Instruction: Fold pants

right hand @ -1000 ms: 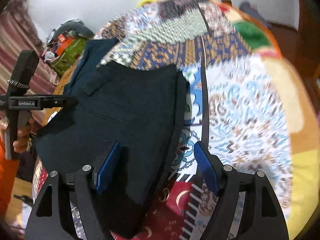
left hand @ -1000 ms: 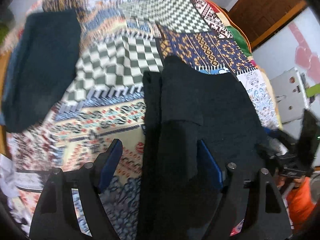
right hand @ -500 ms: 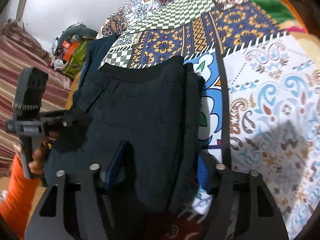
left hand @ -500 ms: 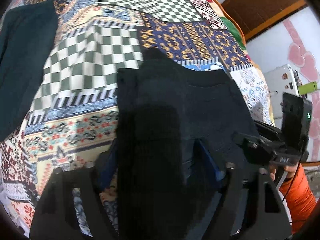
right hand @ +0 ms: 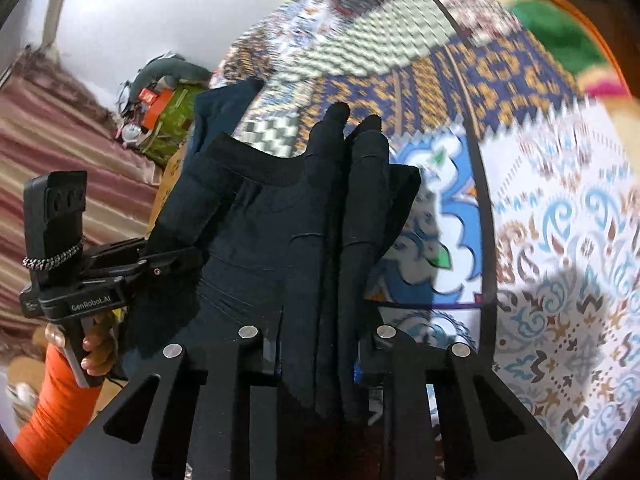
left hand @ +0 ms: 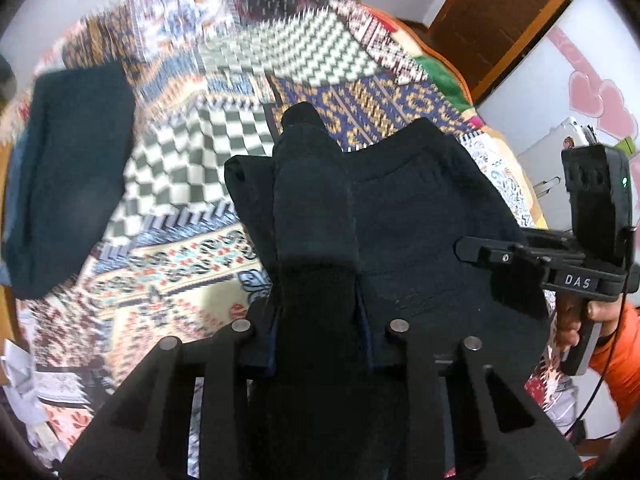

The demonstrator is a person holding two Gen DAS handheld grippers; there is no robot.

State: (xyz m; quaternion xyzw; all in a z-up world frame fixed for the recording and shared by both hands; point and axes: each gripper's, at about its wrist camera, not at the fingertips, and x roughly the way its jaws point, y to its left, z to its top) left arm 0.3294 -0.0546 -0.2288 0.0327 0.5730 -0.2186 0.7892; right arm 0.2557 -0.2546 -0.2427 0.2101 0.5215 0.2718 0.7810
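The bed carries a patchwork quilt point(left hand: 192, 184) of checkered, paisley and floral panels, blurred toward its far edge in both views. A second dark garment point(left hand: 68, 200), folded flat into a long slab, lies on the quilt at nine o'clock in the left wrist view, well apart from the work. At the bedside, ten o'clock in the right wrist view, sits a heap of clutter point(right hand: 160, 108) with green and orange items, too blurred to identify. A wooden door point(left hand: 500, 20) stands at one o'clock beyond the bed, beside a wall with pink heart shapes. The black pants point(left hand: 400, 232), a thick, matte, soft fabric with stitched seams and a banded waist edge, hang bunched between both tools and block most of the quilt behind them. The left gripper point(left hand: 318, 344) is closed down on a bunched fold of the pants, its blue pads nearly hidden by cloth. The right gripper point(right hand: 318, 356) is likewise clamped on a gathered ridge of the pants, cloth standing up in two rounded peaks at twelve o'clock
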